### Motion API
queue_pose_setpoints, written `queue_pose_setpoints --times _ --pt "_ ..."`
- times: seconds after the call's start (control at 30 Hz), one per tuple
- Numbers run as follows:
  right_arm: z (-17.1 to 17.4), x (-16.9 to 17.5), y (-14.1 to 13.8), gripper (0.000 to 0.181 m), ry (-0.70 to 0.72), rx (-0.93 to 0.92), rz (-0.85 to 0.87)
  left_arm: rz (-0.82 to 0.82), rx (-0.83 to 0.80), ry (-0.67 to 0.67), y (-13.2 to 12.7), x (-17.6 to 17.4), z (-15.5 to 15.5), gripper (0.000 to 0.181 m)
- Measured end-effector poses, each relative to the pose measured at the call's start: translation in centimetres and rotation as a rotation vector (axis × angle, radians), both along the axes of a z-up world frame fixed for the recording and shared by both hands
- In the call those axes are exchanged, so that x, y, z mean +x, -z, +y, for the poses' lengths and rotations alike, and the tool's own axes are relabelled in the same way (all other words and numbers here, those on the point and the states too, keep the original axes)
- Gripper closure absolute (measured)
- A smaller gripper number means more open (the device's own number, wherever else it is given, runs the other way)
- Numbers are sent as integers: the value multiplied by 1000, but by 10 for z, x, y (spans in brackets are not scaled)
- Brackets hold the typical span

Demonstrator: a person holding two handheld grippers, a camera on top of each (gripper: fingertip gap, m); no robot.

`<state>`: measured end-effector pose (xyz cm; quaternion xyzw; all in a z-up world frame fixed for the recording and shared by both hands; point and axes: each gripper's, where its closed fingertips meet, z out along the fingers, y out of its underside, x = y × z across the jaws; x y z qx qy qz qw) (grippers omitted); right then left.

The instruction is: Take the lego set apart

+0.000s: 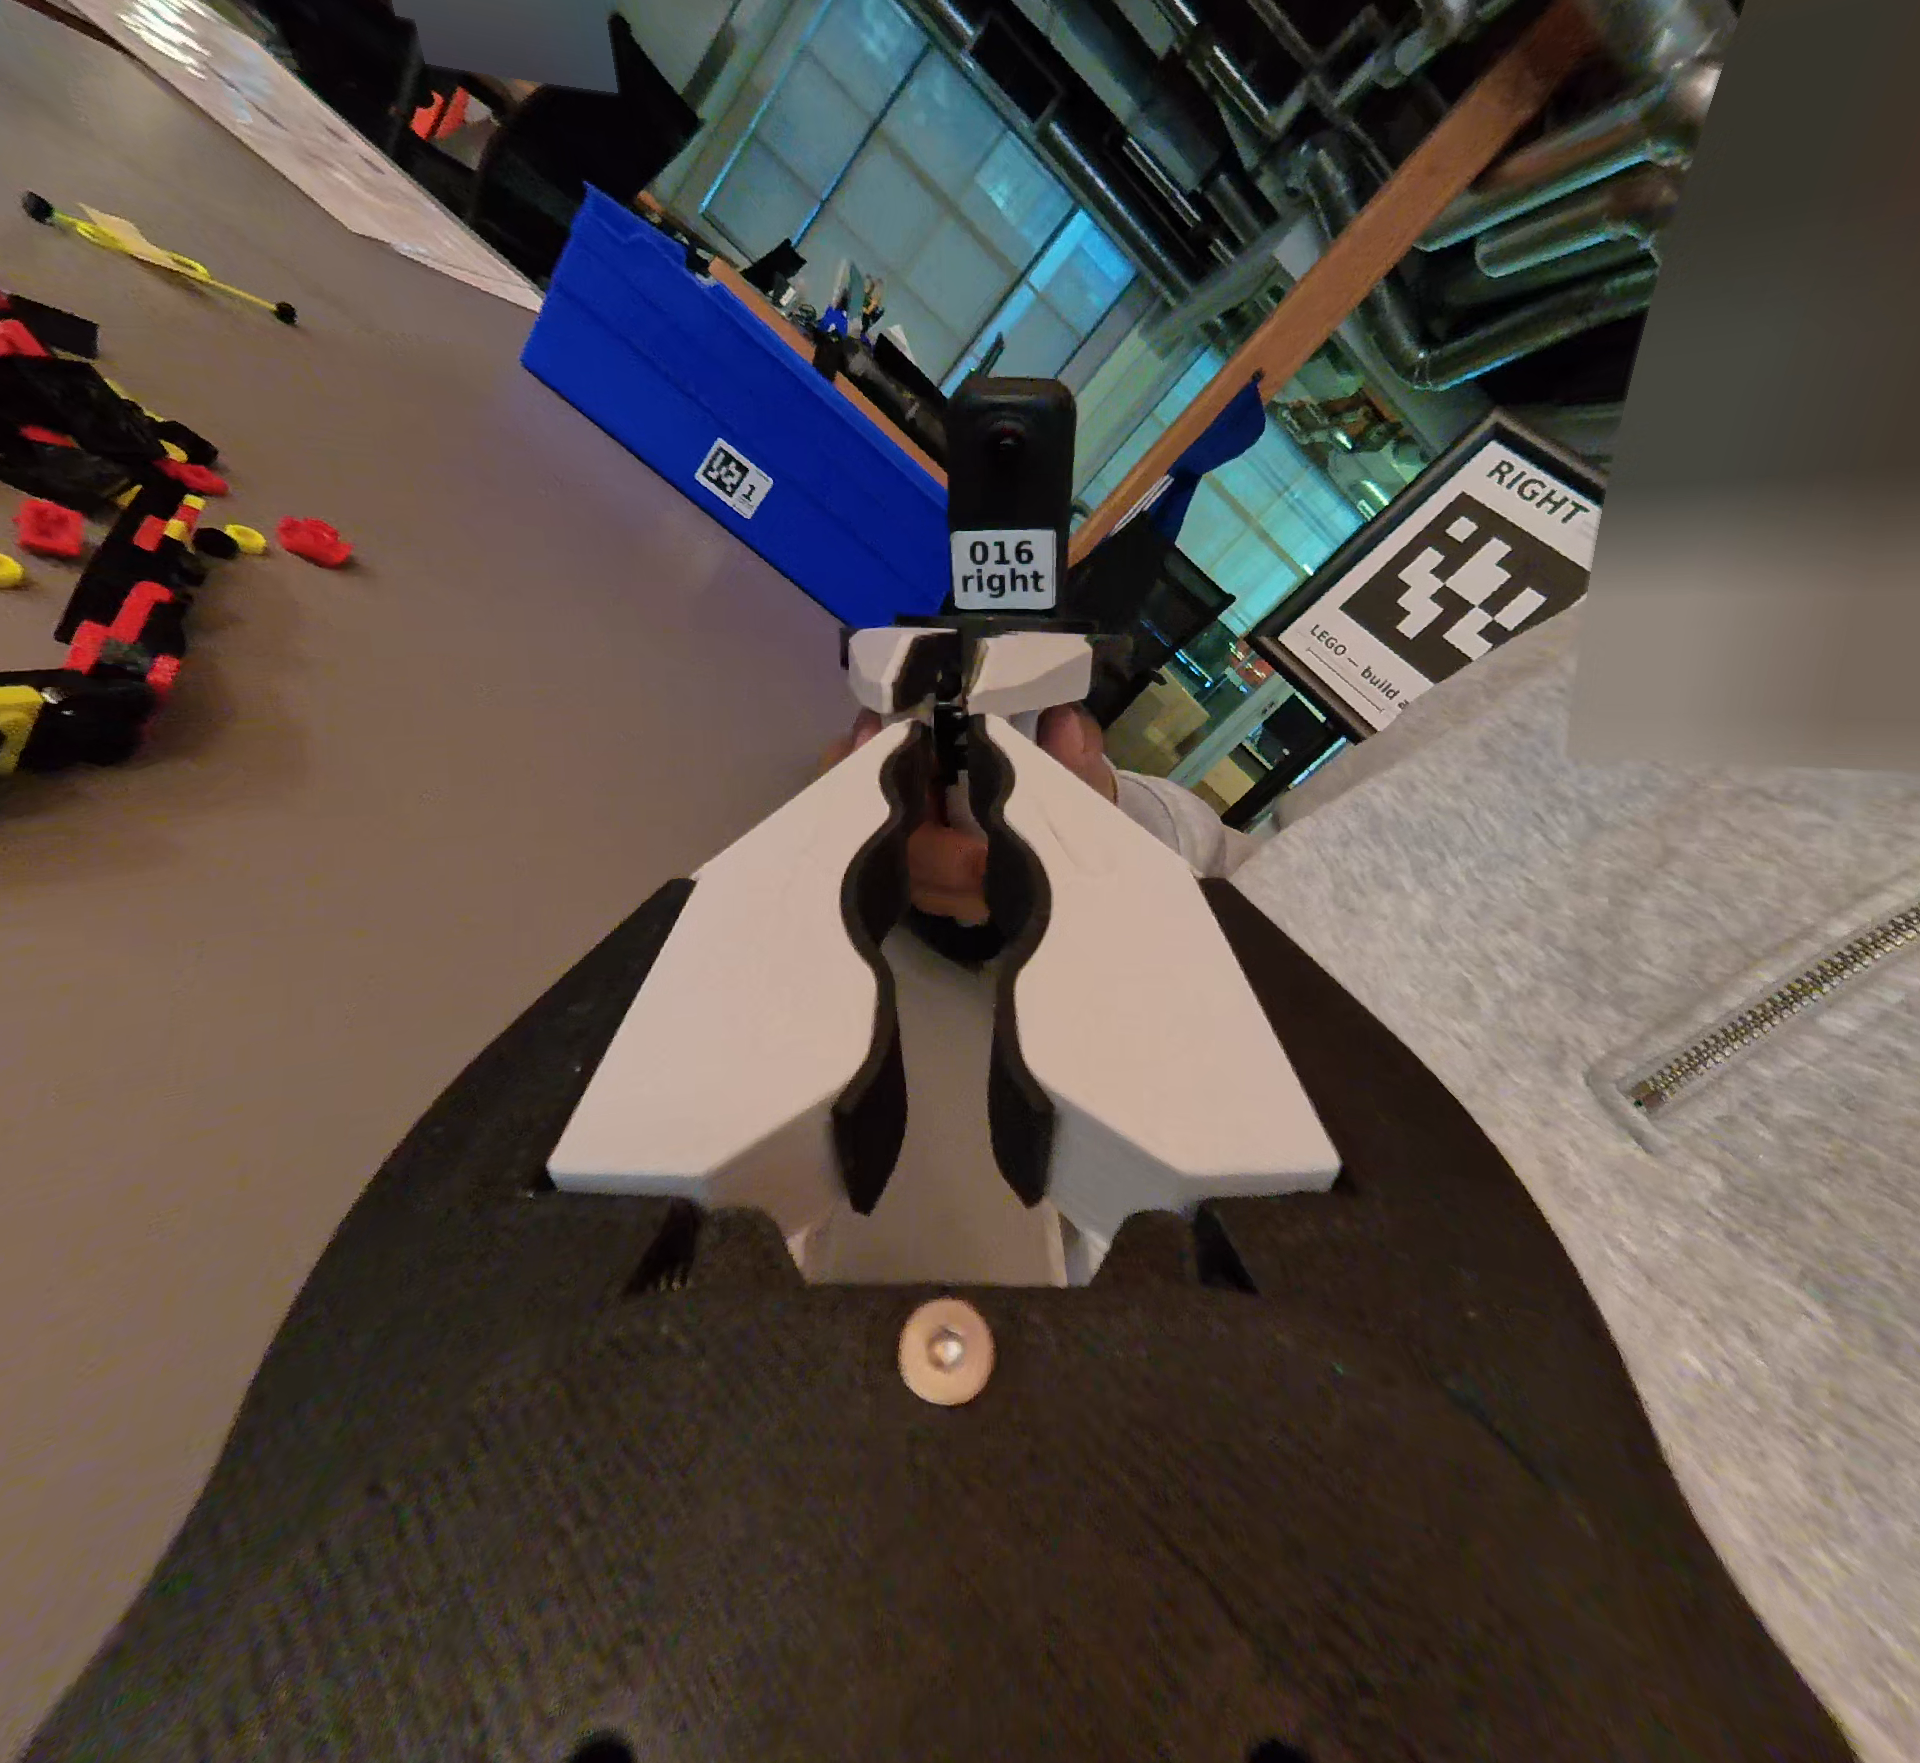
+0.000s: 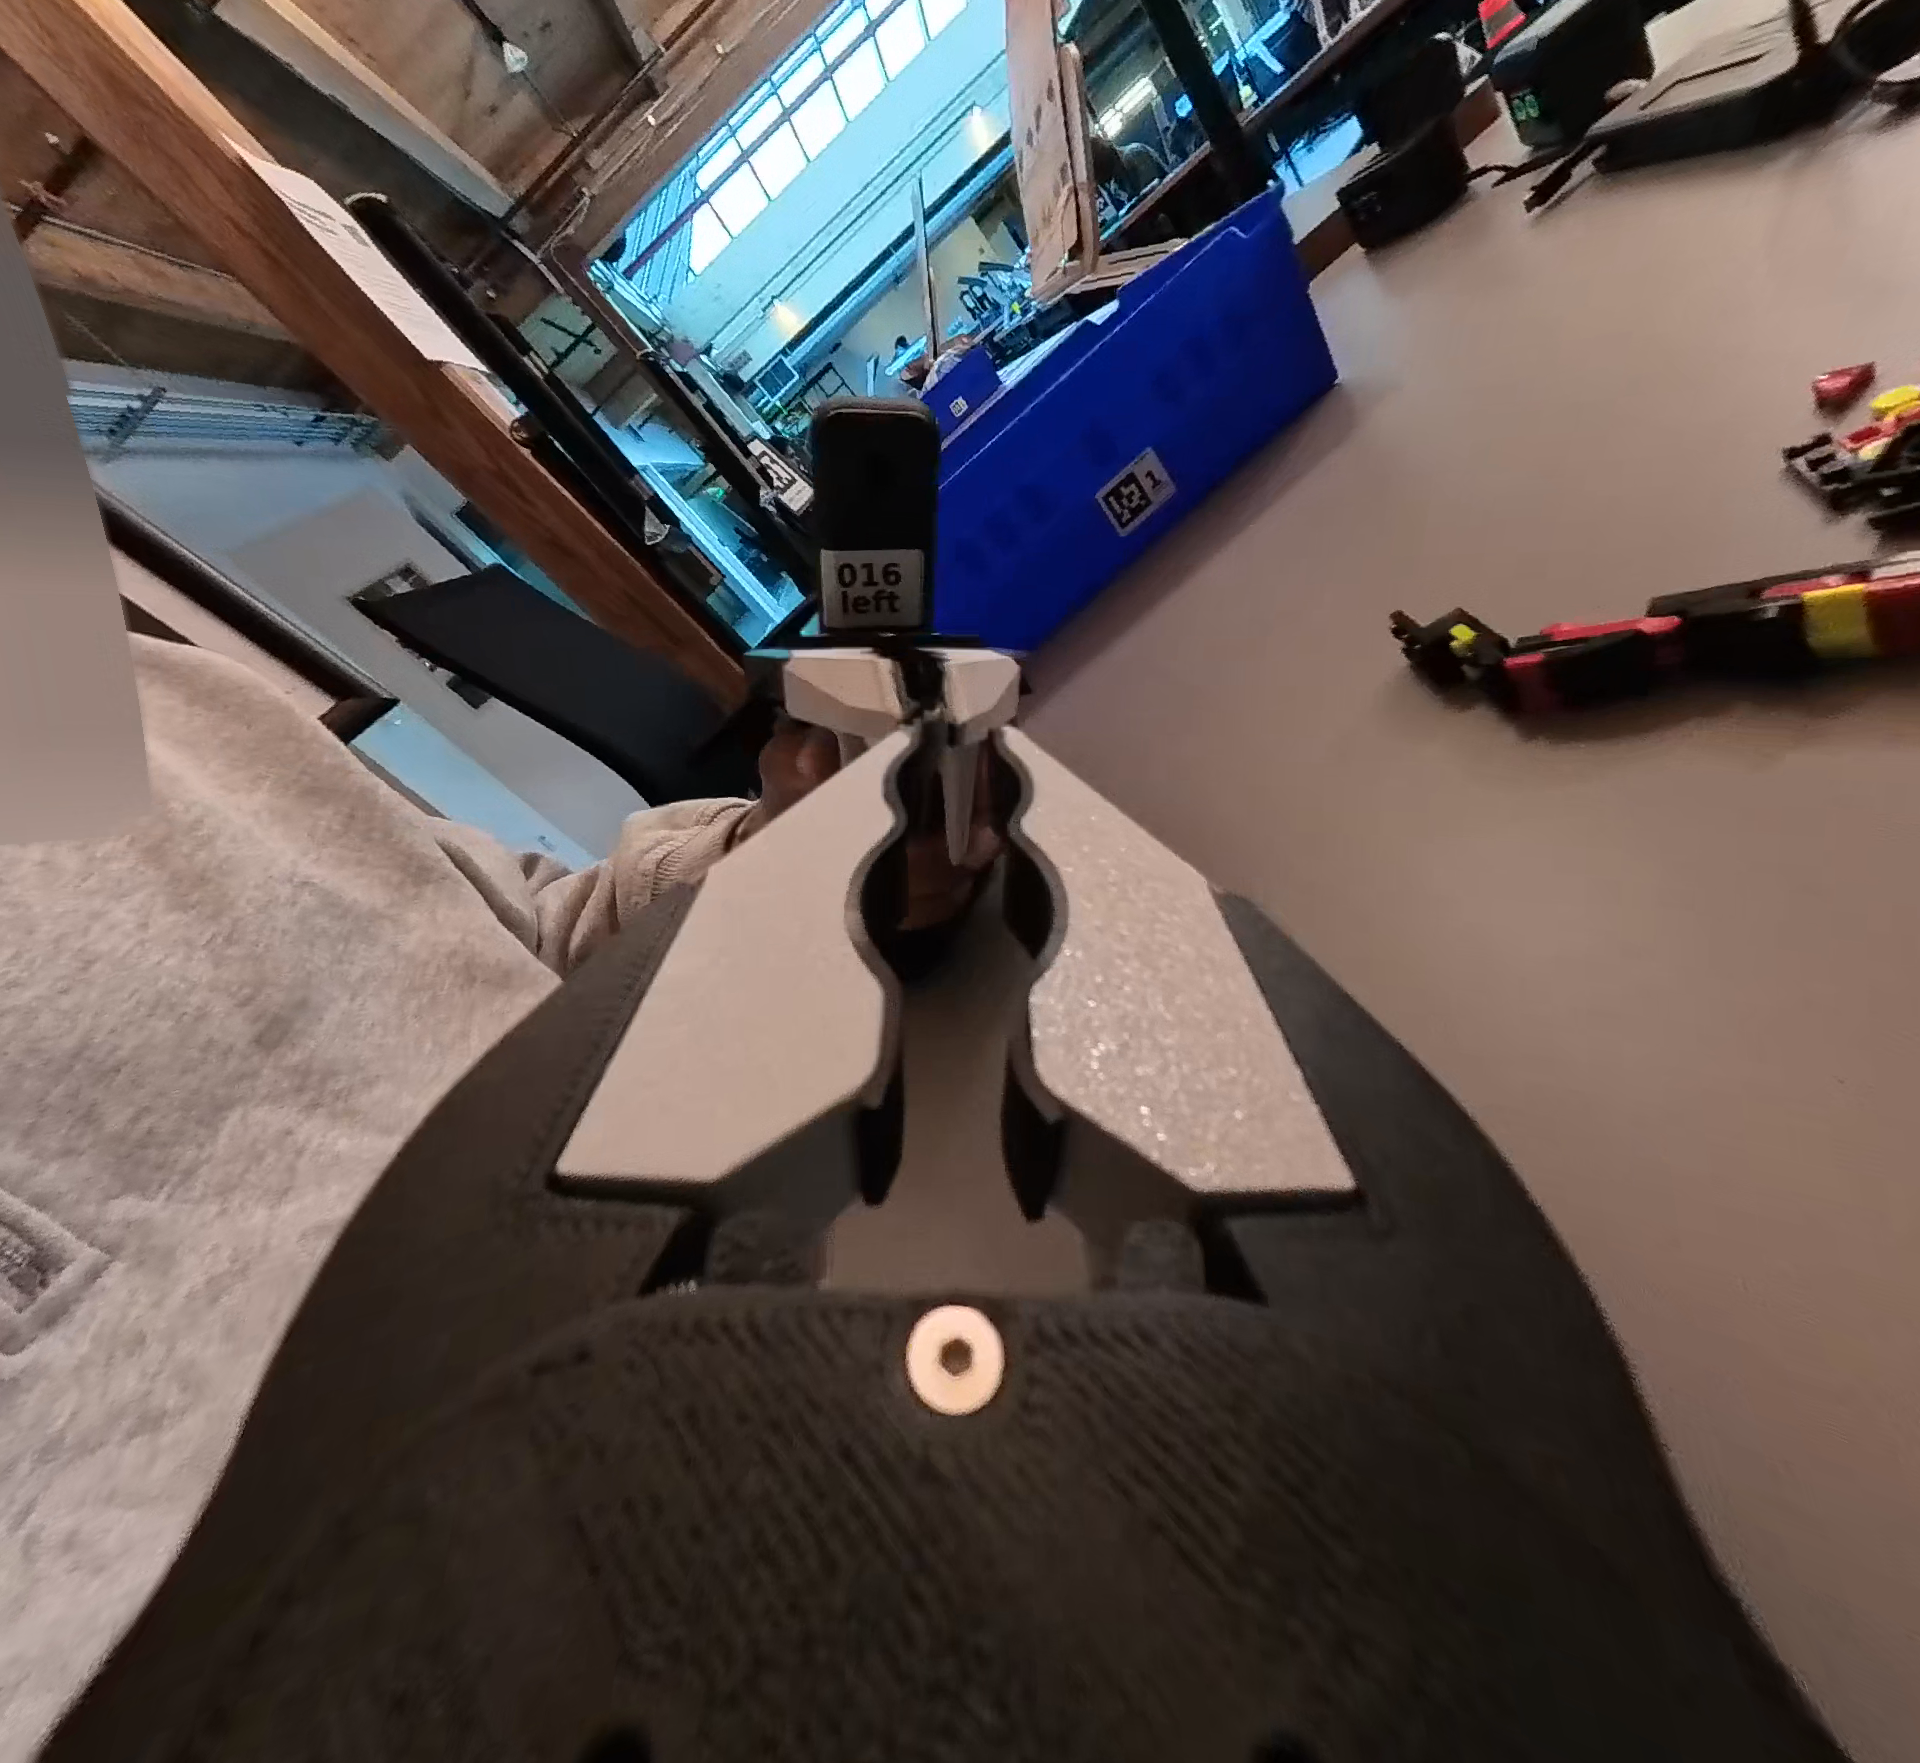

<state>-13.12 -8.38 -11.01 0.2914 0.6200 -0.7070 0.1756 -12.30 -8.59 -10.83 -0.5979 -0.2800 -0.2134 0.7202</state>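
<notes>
Off to the side of both my grippers, on the grey table [image 2: 1558, 882], lies the lego set: a long black, red and yellow strip [image 2: 1683, 638] with loose small pieces [image 1: 312, 539] scattered near it, and a blue bin [image 1: 727, 425] well behind. My left gripper [image 1: 951, 757] and right gripper [image 2: 951, 757] are raised tip to tip, facing each other, well apart from the bricks. Both are clenched with only a thin gap between the fingers, and I cannot tell whether something small is pinched there. The strip's long axis runs roughly across the right wrist view, its narrow yellow-tipped end [image 2: 1460, 648] pointing toward my body. I judge it light, rigid and brittle at the joints, with slick plastic faces; I would hold the black body flat across its width with one gripper and pry an end section with the other.
</notes>
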Motion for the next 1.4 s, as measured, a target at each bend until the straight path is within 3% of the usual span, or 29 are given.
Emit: queue_pose_setpoints --times 0.2,0.3,0.5,0.77,1.0,1.4 --pt "-2 6 -2 181 -22 6 30 -4 -8 -2 1 0 1 176" --pt "-5 10 0 168 -60 10 14 -4 -19 15 2 3 3 176" --pt "-8 12 -1 175 -59 17 37 4 -2 20 0 4 2 176" --pt "-7 17 -4 163 -115 -42 -9 4 -3 28 0 5 3 176" --pt "-6 16 -2 176 -125 -44 -36 11 9 51 -1 9 4 176" --pt "-6 16 6 178 -166 -2 -78 61 10 16 -5 8 3 167"
